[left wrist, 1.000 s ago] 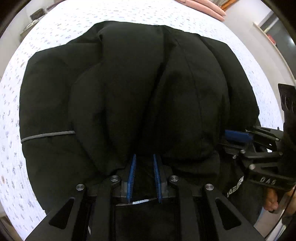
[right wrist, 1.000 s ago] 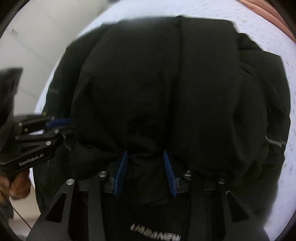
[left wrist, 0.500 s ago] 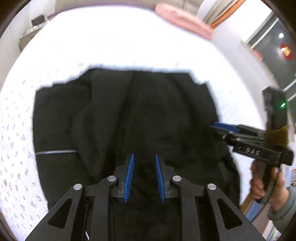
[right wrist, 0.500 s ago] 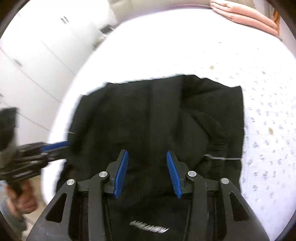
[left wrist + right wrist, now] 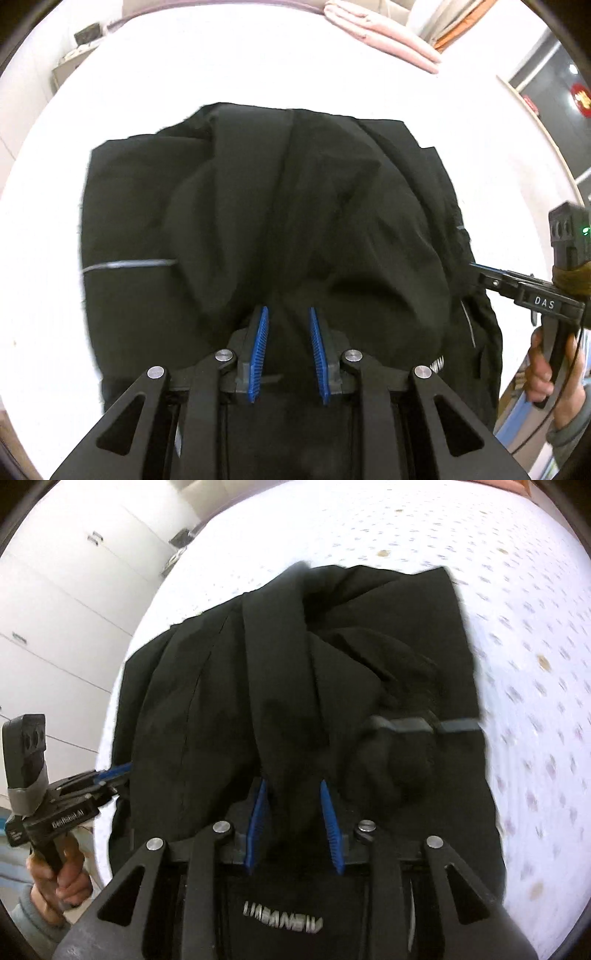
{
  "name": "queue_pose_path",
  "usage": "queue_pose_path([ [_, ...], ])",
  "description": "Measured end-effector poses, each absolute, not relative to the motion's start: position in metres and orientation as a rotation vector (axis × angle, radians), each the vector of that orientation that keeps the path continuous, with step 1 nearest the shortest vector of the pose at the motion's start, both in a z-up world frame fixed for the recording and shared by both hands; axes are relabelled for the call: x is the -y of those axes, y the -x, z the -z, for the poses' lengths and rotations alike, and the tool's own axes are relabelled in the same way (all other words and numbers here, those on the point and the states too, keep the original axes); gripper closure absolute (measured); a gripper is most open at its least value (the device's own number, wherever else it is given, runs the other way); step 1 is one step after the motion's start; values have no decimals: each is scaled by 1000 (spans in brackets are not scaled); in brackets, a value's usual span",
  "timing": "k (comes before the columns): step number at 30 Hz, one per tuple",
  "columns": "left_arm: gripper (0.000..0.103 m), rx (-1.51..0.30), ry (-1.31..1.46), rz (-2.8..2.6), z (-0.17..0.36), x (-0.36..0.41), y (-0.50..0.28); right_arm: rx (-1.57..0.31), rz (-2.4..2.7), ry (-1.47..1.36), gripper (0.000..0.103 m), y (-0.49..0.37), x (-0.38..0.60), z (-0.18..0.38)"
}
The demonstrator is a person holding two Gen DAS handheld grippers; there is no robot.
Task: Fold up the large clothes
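Observation:
A large black jacket point(image 5: 280, 221) with thin grey reflective stripes lies bunched on the white patterned bed; it also shows in the right wrist view point(image 5: 295, 686). My left gripper point(image 5: 287, 317) is shut on a fold of the jacket's near edge, and the cloth runs up between its blue pads. My right gripper point(image 5: 291, 790) is shut on another fold of the near edge, above a silver logo. Each gripper shows from the side in the other's view, the right one point(image 5: 480, 273) and the left one point(image 5: 118, 771), both at the jacket's sides.
The bed sheet point(image 5: 258, 66) spreads wide beyond the jacket. Pink folded bedding point(image 5: 384, 33) lies at the far edge. White cupboards point(image 5: 55, 602) stand to the left of the bed. The bed's near edge is under my grippers.
Both grippers have lifted and pulled back with the jacket's edge, so more of the bed shows beyond the jacket. The cloth now hangs in long folds from the pads.

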State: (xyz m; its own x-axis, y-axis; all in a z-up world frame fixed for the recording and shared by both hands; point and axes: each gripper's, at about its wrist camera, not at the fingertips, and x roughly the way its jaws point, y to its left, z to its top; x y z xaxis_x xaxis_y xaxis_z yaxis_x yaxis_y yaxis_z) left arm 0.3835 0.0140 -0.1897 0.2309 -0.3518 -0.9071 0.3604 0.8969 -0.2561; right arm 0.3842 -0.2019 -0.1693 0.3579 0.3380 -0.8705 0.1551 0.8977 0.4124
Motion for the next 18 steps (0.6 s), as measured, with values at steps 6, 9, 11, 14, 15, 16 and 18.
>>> queue_pose_path([
  [6,79,-1280,20,440,196,-81,-340,-1227,48,-566,64,-296,239,170],
  [9,79,-1303,70,404,203,-121,-316,-1241,154,-598,64,-244,252,170],
  [11,79,-1310,95,393,208,-137,-302,-1250,210,-603,64,-210,265,164],
  [14,79,-1323,103,367,209,-169,-280,-1244,271,-578,59,-172,265,152],
  [15,78,-1336,98,350,215,-174,-271,-1239,283,-567,53,-160,265,149],
  [16,78,-1347,98,343,215,-180,-265,-1235,291,-560,49,-149,265,147],
  [18,77,-1371,113,339,220,-191,-249,-1236,304,-554,48,-137,261,146],
])
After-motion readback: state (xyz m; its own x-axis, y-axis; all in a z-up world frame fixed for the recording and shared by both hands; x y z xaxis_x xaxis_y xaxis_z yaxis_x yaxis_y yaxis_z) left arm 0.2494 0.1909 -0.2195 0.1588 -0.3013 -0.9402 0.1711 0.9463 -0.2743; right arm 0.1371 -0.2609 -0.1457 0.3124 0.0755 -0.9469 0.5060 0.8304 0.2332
